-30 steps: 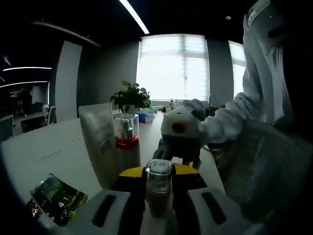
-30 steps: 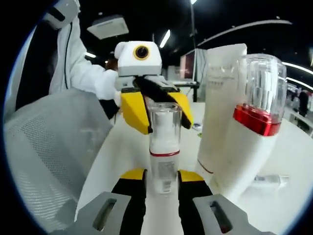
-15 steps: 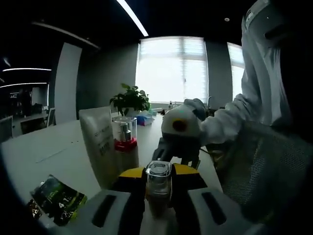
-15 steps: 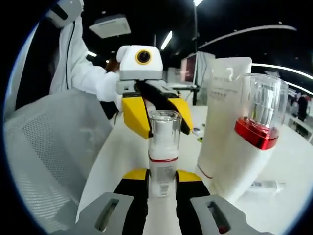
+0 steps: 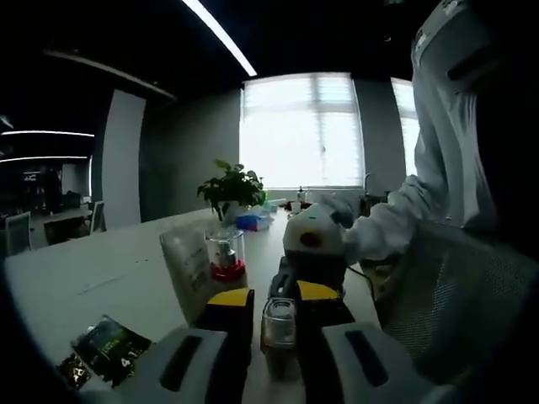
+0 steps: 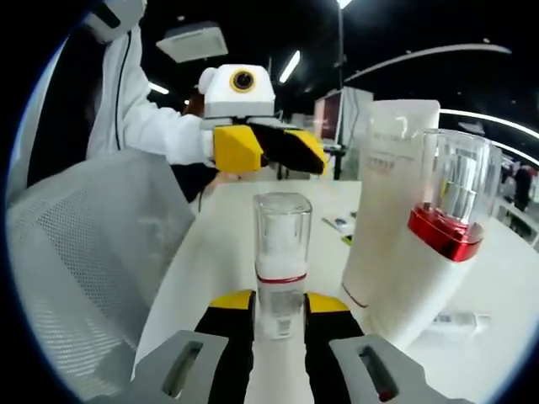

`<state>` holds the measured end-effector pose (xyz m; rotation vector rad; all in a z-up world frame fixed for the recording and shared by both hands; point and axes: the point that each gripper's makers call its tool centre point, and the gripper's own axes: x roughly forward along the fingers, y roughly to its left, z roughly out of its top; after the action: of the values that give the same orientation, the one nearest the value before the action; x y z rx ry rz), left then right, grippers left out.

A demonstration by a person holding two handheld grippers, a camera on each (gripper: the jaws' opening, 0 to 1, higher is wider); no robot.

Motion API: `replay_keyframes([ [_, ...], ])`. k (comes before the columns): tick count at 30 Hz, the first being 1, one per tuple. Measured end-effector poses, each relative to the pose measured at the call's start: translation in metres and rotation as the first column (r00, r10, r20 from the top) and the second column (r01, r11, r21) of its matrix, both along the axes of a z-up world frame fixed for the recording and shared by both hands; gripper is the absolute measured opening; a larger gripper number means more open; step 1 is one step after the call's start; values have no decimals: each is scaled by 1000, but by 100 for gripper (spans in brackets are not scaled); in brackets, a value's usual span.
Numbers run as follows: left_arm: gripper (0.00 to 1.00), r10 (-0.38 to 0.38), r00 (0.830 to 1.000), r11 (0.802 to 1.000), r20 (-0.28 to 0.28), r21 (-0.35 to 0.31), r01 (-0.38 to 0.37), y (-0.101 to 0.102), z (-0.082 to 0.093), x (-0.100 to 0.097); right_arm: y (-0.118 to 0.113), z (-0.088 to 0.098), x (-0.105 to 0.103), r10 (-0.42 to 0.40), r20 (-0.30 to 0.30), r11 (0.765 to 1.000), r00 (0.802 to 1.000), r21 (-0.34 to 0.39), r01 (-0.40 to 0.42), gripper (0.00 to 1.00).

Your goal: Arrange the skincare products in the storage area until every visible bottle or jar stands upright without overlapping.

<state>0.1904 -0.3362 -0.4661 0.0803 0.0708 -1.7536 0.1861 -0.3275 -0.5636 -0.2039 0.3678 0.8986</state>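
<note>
The left tongs (image 5: 278, 337) rise from the bottom of the left gripper view, their yellow-tipped jaws on either side of a small clear-capped bottle (image 5: 279, 324) that stands upright on the white desk (image 5: 101, 286); whether the jaws press on it cannot be told. Just beyond it the right tongs (image 5: 312, 252) face the camera, held by a person's gloved hand (image 5: 337, 206) in a white sleeve (image 5: 421, 202). To the left stand a pale tube (image 5: 189, 265) and, just beside it, a red-collared bottle (image 5: 226, 252) with a clear cap. A dark sachet (image 5: 105, 345) lies flat near the lower left. A potted plant (image 5: 234, 187) stands farther back, before bright windows (image 5: 301, 130). A mesh chair back (image 5: 455, 303) is at right.
</note>
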Motion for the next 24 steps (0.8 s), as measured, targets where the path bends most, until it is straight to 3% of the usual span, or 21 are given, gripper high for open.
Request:
replay_keyframes([
  [6,15,7,1000,992,-10,128,-6,16,-28,2,-2,1,-1,-3,2,1000,1000,-17,3,18],
  [9,14,6,999,976,33,216,-13,19,-49,1,-5,0,-2,-20,-2,1000,1000,-22,19,19],
  [12,12,41,999,955,12,295,-43,16,-70,1,-10,0,-3,-57,-9,998,998,-31,56,18],
  [17,8,60,998,933,15,355,-61,11,-85,2,-16,-5,-10,-126,-50,991,991,-40,124,15],
  [19,7,64,998,920,11,386,-63,11,-89,1,-17,-10,-16,-162,-94,986,982,-60,157,8],
  [20,4,63,998,918,12,391,-62,11,-90,3,-14,-10,-17,-152,-86,987,985,-63,147,6],
  [24,1,48,999,895,-16,445,-36,12,-97,-5,-14,-13,-19,-219,-126,975,967,-71,212,8],
])
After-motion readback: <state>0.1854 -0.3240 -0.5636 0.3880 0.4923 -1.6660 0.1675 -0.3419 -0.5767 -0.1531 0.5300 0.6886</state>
